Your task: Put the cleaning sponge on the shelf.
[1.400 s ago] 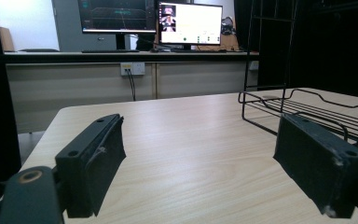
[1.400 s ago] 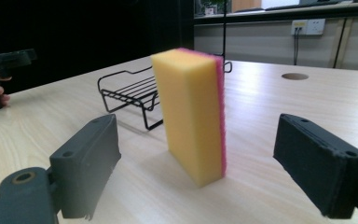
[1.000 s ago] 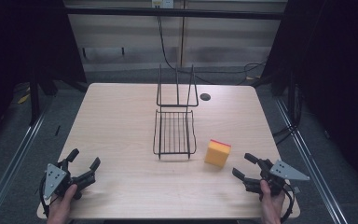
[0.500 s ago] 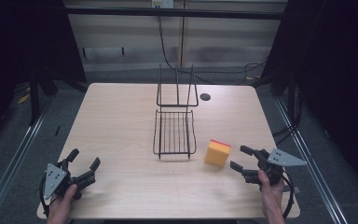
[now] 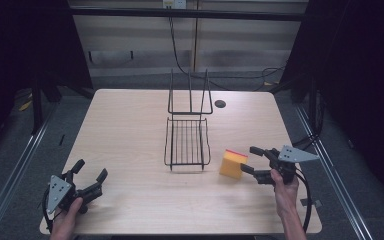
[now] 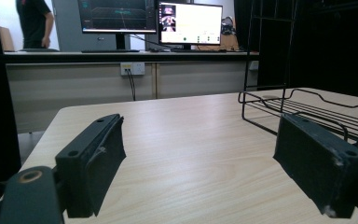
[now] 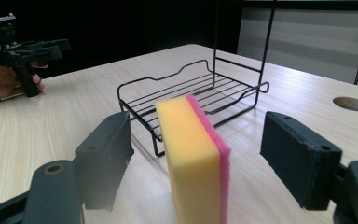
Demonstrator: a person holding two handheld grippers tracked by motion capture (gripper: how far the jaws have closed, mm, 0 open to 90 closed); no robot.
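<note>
A yellow sponge (image 5: 232, 163) with a pink layer stands on edge on the wooden table (image 5: 125, 125), right of a black wire rack (image 5: 188, 142). My right gripper (image 5: 250, 159) is open just right of the sponge, jaws pointing at it. In the right gripper view the sponge (image 7: 193, 158) stands between and a little beyond the two open jaws of the right gripper (image 7: 200, 158), not touched by either. My left gripper (image 5: 89, 175) is open near the table's front left corner, with nothing in it. Its jaws are wide apart over bare table in the left gripper view, the left gripper (image 6: 214, 154) facing the rack (image 6: 307, 109).
The rack has a flat basket part and an upright wire back (image 5: 190, 92). A round cable hole (image 5: 220, 104) sits in the table behind the rack. Beyond the table are a desk with monitors (image 6: 149, 18) and a person standing (image 6: 35, 21). The left gripper and hand (image 7: 21, 60) appear far off.
My right gripper has moved left toward the sponge, so its open jaws now reach its right side. The left gripper and the sponge have stayed put.
</note>
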